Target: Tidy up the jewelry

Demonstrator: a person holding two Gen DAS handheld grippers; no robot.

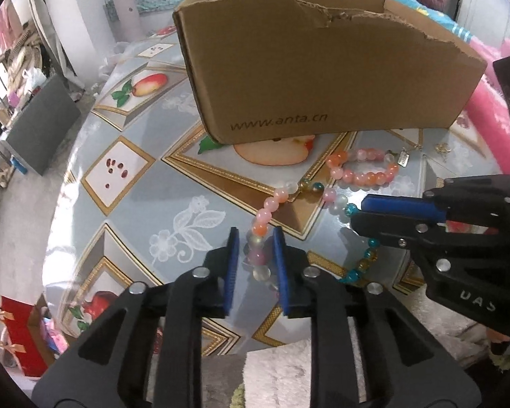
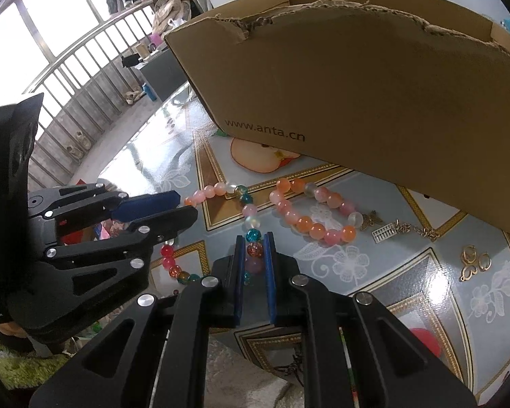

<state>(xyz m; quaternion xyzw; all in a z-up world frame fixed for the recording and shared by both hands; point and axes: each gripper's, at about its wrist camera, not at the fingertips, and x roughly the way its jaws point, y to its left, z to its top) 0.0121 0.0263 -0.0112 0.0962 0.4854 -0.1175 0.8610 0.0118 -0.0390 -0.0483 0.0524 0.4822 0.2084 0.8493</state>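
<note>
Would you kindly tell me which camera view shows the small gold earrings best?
The right wrist view: the small gold earrings lie unobstructed on the patterned tabletop, their looped shapes distinct. The left wrist view shows them only as tiny, blurred gold specks near the brown cardboard box.

A round table (image 1: 125,210) covered in a glossy grey-blue cloth printed with fruit pictures in gold frames and white lace flowers. Beyond the fingers stands a torn cardboard box (image 1: 323,68). A long bead strand (image 2: 221,188) lies on the cloth, running between both pairs of fingers. Past the right fingertips rests a pink-and-orange bead bracelet (image 2: 309,214), then a gold chain with charms (image 2: 401,227) and small gold earrings (image 2: 472,260) farther right.
</note>
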